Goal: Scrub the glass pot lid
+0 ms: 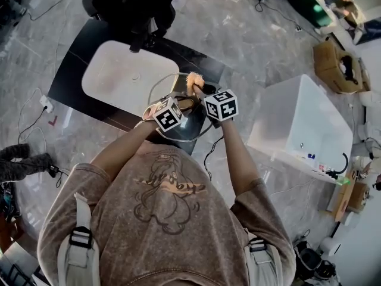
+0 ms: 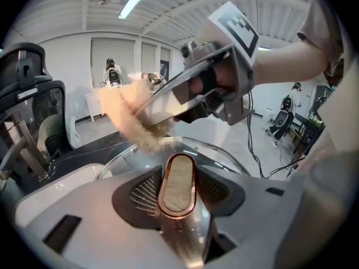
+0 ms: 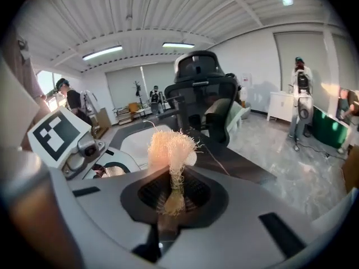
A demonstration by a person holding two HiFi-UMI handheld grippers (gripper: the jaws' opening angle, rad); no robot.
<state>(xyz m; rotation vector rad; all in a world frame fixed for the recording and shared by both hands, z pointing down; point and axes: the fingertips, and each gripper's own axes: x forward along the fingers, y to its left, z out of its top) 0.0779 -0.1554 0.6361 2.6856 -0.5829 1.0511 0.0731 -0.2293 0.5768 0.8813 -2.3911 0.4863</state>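
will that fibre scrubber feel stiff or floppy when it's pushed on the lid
Probably soft and springy: the scrubber is loose frayed fibres fanning above the right gripper's pinch. Likely light, bending against the glass lid rather than skidding.

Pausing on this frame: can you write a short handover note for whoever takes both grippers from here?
Left hand-held gripper: shut on the knob of the glass pot lid, held over the near edge of the dark table, next to the white basin.
Right hand-held gripper: shut on a fibre scrubber, its tuft at the lid's far rim.
Done: lid and scrubber picked up and brought together.
To do: the scrubbing. How much is already scrubbed cannot be told.
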